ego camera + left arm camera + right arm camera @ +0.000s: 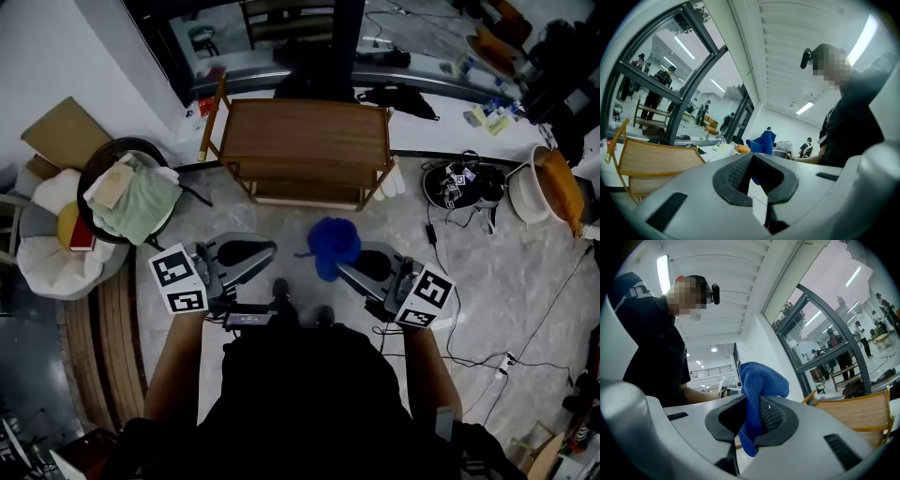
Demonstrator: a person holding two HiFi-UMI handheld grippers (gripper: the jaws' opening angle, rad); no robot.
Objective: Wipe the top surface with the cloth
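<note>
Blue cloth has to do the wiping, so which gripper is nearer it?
Right. The right gripper is clamped on the blue cloth; the left gripper is off to its left, not touching.

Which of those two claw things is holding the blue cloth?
The right gripper: its jaws pinch the blue cloth, while the left gripper is shut on nothing.

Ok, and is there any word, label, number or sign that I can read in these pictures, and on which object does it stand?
No text can be read in any view.
Left marker cube and right marker cube: black-and-white square patterns only, no letters or numbers.
Small packets on the white counter: any print is too small to read.
Red flat item at the left: too small and blurred to read.
</note>
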